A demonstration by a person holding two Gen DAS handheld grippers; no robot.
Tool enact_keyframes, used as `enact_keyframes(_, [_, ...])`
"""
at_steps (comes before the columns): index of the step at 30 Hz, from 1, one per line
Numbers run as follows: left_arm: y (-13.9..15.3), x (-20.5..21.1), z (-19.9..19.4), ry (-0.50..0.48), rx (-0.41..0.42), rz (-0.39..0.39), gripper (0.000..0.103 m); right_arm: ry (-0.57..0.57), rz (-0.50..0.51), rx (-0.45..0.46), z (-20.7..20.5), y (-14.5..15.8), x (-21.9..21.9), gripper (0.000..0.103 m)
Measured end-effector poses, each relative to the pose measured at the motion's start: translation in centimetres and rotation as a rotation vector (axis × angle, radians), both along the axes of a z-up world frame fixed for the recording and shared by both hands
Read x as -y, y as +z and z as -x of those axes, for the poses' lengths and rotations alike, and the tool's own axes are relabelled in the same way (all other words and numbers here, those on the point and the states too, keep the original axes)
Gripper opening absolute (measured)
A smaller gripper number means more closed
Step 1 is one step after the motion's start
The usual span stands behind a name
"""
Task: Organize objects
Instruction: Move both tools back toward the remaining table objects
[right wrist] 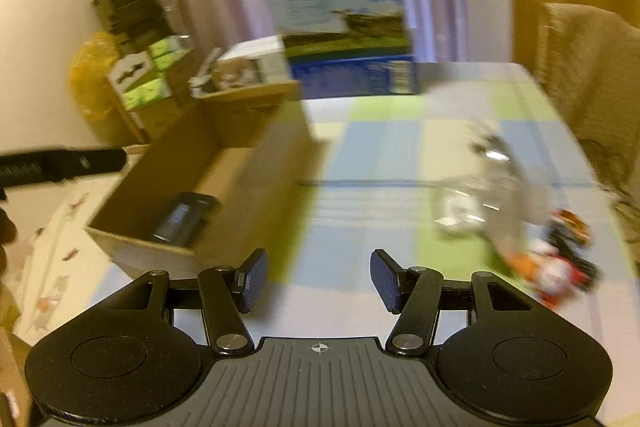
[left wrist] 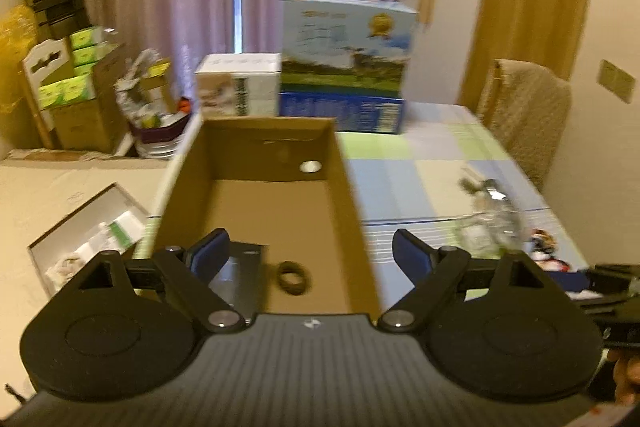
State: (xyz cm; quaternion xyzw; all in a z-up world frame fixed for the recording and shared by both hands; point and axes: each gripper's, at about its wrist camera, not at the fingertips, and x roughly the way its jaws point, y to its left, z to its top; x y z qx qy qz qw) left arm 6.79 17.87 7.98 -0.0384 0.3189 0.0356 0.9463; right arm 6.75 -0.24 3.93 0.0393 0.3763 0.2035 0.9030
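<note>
Both grippers are wide open and empty, so I'd swing the right gripper (right wrist: 318, 279) toward the blurry clear bag (right wrist: 492, 187) ahead-right of its jaws, while the left gripper (left wrist: 310, 253) hovers over the cardboard box (left wrist: 340, 163).

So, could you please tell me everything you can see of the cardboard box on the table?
The cardboard box is plain brown, open-topped, rectangular, with a round hole in its far wall. It sits upright on the checked tablecloth. A dark hair tie and a flat black item lie on its floor. The open left gripper hovers over its near end.
</note>
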Motion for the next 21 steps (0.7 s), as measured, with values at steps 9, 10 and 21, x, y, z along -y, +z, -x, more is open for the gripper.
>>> enact_keyframes(9, [-0.6, 9.8, -1.4, -0.165, -0.014, 0.017, 0.087, -0.208, 0.068, 0.054, 2.5, 1.4, 11.3, 0.054])
enact_keyframes(10, [-0.8, 10.7, -1.6, -0.179, -0.015, 0.014, 0.087, -0.228, 0.073, 0.058, 2.8, 1.6, 12.4, 0.054])
enact_keyframes(21, [-4.7, 16.8, -3.7, -0.276, -0.101, -0.001, 0.087, -0.310, 0.120, 0.061, 3.1, 1.6, 19.1, 0.054])
